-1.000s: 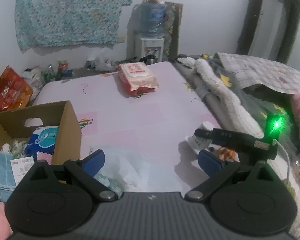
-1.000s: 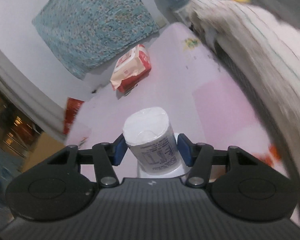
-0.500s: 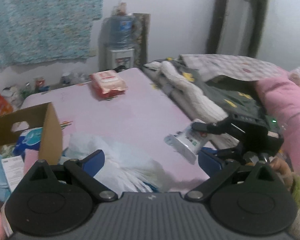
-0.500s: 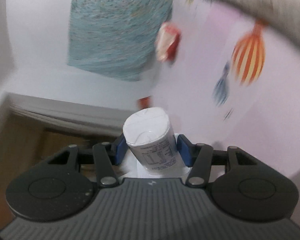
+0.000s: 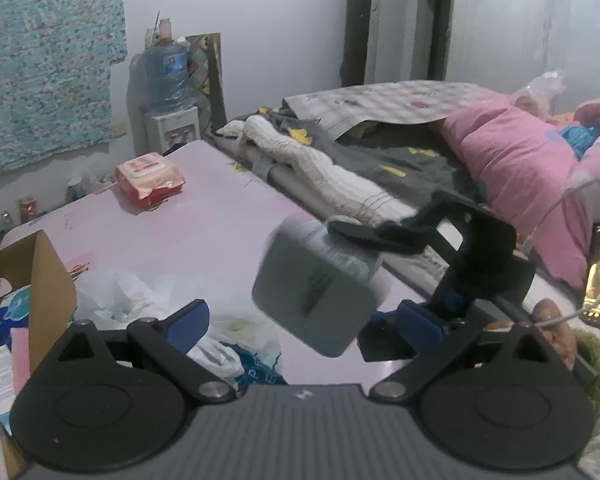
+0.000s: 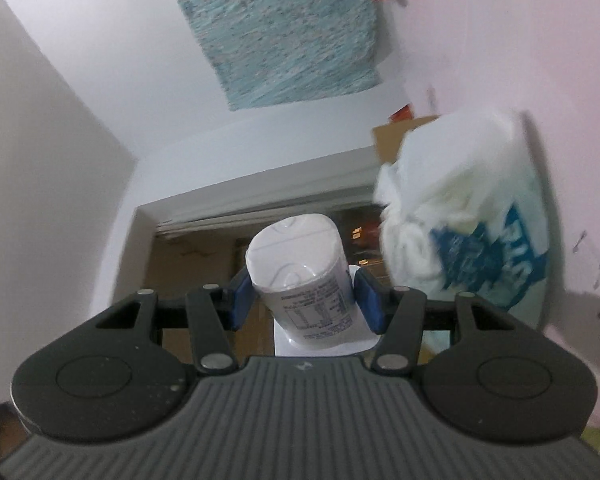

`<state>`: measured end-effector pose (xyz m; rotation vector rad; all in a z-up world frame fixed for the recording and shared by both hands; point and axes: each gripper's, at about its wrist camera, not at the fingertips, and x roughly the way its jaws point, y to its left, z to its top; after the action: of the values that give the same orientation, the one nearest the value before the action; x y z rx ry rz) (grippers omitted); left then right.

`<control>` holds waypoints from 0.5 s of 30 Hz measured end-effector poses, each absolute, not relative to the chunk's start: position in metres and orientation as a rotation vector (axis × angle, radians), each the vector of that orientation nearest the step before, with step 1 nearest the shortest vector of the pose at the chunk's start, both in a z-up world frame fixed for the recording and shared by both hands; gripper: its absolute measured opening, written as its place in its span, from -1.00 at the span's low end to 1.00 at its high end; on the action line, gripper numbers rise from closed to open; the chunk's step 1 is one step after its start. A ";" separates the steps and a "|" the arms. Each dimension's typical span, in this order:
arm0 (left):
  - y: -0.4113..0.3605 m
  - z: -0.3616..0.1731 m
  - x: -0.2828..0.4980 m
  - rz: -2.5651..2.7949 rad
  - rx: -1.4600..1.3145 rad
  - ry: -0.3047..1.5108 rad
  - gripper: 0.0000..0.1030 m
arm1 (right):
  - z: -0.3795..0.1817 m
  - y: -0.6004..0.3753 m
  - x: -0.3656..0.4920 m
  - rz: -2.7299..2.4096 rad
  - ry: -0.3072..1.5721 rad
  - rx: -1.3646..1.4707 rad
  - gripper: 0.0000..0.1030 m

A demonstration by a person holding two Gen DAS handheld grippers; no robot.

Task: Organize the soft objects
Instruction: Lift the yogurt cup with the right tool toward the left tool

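Carrying is the step in hand. Left wrist view: left tongs spread and empty above a white plastic bag; cardboard box at left, likely the drop-off. Right wrist view alone shows right tongs closing on, pinching, the wrapped tissue roll. Next: swing it boxward.

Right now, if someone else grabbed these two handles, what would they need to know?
Right gripper: jaws closing on the white wrapped pack, held in the air.
Left gripper: open, empty, above the crumpled plastic bag.
Cardboard box at left already holds some items.
Left: the held pack, the plastic bag and the red wipes pack, probably all for the box.
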<state>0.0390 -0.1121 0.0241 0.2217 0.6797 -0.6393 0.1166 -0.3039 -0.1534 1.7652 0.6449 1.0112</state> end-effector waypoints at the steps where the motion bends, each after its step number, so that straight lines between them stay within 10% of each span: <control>1: -0.111 0.025 0.038 -0.655 0.218 0.669 0.89 | -0.154 -0.302 0.115 1.038 0.636 1.776 -0.08; 15: -0.123 0.010 0.047 -0.776 0.264 0.720 0.61 | -0.174 -0.306 0.104 1.082 0.669 1.795 -0.09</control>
<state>0.0475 -0.1230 0.0100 0.2638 0.7199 -0.7755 0.1040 -0.3056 -0.1737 1.7945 0.6693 1.0820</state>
